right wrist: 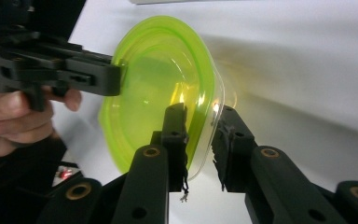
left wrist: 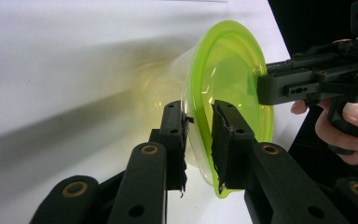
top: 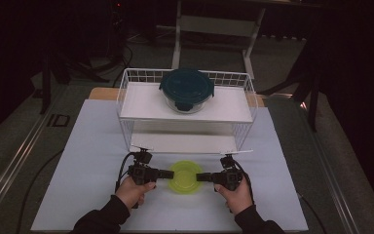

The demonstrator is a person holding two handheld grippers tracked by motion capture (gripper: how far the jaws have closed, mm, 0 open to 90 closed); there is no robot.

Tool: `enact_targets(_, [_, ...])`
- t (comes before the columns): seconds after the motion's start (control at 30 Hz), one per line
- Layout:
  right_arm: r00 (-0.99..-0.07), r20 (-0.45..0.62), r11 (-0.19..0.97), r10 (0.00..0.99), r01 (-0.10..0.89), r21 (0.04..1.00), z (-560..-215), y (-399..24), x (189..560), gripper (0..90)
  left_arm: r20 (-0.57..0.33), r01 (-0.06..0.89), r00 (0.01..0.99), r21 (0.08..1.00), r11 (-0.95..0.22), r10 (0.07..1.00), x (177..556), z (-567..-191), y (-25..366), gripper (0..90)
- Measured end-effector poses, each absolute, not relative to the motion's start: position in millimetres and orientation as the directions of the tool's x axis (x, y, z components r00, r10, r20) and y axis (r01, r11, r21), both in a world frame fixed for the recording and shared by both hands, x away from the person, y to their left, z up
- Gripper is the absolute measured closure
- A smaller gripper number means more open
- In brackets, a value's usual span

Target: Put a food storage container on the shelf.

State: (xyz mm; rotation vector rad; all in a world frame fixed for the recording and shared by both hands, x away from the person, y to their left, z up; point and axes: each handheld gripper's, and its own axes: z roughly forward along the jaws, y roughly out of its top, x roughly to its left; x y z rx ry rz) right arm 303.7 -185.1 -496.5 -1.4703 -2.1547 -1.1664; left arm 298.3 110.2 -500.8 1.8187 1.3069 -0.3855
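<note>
So I've got a claw in each hand and both are on the same thing: the yellow-green bowl (top: 186, 177) sitting on the white worktop (top: 92, 146), just in front of the wire rack (top: 126, 97).

My left claw (top: 168, 173) comes in from the bowl's left side and my right claw (top: 200, 177) from its right, so the bowl sits dead between them, the two claws pointing at each other across it.

Looking along my left claw (left wrist: 198, 135), the rim of the bowl (left wrist: 228, 93) runs right through the gap, one jaw on the outside wall and the other inside. The pads are pinching that thin plastic wall, not spread around it. Across the bowl I can see my other claw biting the far edge.

Same story along my right claw (right wrist: 199, 135): one jaw is inside the bowl (right wrist: 154, 88), the other outside, squeezed onto the rim. The bowl looks see-through, with the worktop glowing yellowish behind it.

Can't tell from these shots whether the bowl's base is touching the worktop or a hair above it.

Up on the rack's top shelf there's a round glass container with a dark teal lid (top: 187, 89), well apart from where I'm working.
</note>
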Motion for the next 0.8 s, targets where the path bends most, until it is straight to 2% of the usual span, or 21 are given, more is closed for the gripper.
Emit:
enact_targets(0.3, [-0.449, 0.600, 0.152, 0.662, 0.865, 0.478, -489.8, -182.9, 296.0, 80.6, -0.638, 0.879, 0.422, 0.461, -0.120, 0.644, 291.8, -492.1, 109.9, 79.7])
enact_targets(0.8, [-0.483, 0.600, 0.150, 0.638, 0.842, 0.518, -469.0, -182.4, 289.7, 80.5, -0.639, 0.854, 0.461, 0.508, -0.112, 0.615, 286.3, -465.8, 117.2, 80.0])
